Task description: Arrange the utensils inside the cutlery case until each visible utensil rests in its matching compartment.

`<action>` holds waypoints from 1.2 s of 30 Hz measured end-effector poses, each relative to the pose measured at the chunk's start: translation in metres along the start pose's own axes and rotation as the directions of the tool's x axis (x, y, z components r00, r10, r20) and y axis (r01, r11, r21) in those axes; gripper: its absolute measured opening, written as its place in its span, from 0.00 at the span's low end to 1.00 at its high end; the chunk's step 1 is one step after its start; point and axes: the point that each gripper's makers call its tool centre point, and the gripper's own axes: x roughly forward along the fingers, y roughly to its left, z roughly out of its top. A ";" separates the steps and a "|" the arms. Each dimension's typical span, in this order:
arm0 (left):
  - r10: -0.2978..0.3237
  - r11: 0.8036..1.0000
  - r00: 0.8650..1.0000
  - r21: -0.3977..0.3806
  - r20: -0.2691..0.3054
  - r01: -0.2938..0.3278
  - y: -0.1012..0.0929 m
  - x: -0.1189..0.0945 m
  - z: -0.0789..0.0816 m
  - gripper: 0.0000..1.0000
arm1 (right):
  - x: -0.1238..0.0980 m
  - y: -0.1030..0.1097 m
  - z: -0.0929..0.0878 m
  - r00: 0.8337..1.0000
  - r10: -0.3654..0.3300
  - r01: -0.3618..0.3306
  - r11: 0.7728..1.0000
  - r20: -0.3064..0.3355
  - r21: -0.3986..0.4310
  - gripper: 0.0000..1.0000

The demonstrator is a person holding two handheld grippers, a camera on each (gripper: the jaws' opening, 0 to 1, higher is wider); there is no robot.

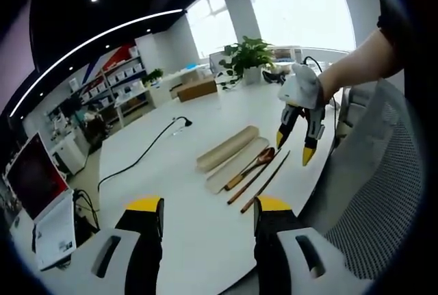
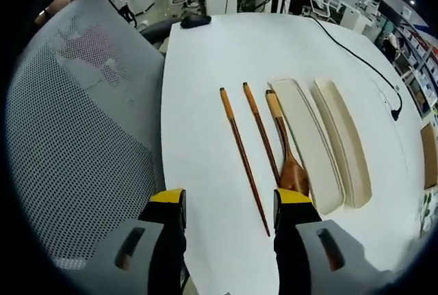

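Note:
On the white table [image 2: 205, 62] lie two brown wooden chopsticks [image 2: 243, 151] [image 2: 261, 131] and a wooden spoon [image 2: 284, 141], side by side. Right of them rests the beige cutlery case tray [image 2: 304, 131], with its matching lid [image 2: 345, 141] beside it; both look bare inside. My right gripper [image 2: 229, 206] hovers open over the near ends of the chopsticks, holding nothing. In the left gripper view the case [image 1: 229, 148], spoon [image 1: 254, 163] and chopsticks [image 1: 263, 180] sit mid-table, and the right gripper [image 1: 293, 148] hangs open just above them. My left gripper [image 1: 209, 213] is open, farther back over the table.
A grey mesh chair [image 2: 75, 103] stands against the table's edge beside the right gripper. A black mouse [image 2: 195, 20] and a black cable [image 2: 363, 55] lie farther along the table. A potted plant [image 1: 248, 55] stands at the far end; shelves and a monitor [image 1: 31, 175] lie off to the left.

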 end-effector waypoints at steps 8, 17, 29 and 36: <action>-0.003 1.000 1.000 0.019 -0.008 0.003 -0.001 0.001 -0.001 0.54 | 0.002 0.000 -0.003 0.999 0.014 -0.015 0.999 -0.047 -0.041 0.49; -0.007 1.000 1.000 0.021 -0.011 0.007 -0.002 0.001 -0.002 0.54 | 0.005 0.004 -0.001 0.997 0.037 -0.042 0.997 -0.071 -0.065 0.49; -0.004 1.000 1.000 0.030 -0.013 0.004 -0.001 0.001 -0.002 0.54 | 0.009 0.005 -0.009 0.989 0.062 -0.076 0.992 -0.133 -0.097 0.49; -0.002 1.000 1.000 0.024 -0.020 0.003 0.001 0.001 -0.006 0.53 | 0.015 0.006 -0.008 0.986 0.078 -0.094 0.990 -0.146 -0.106 0.47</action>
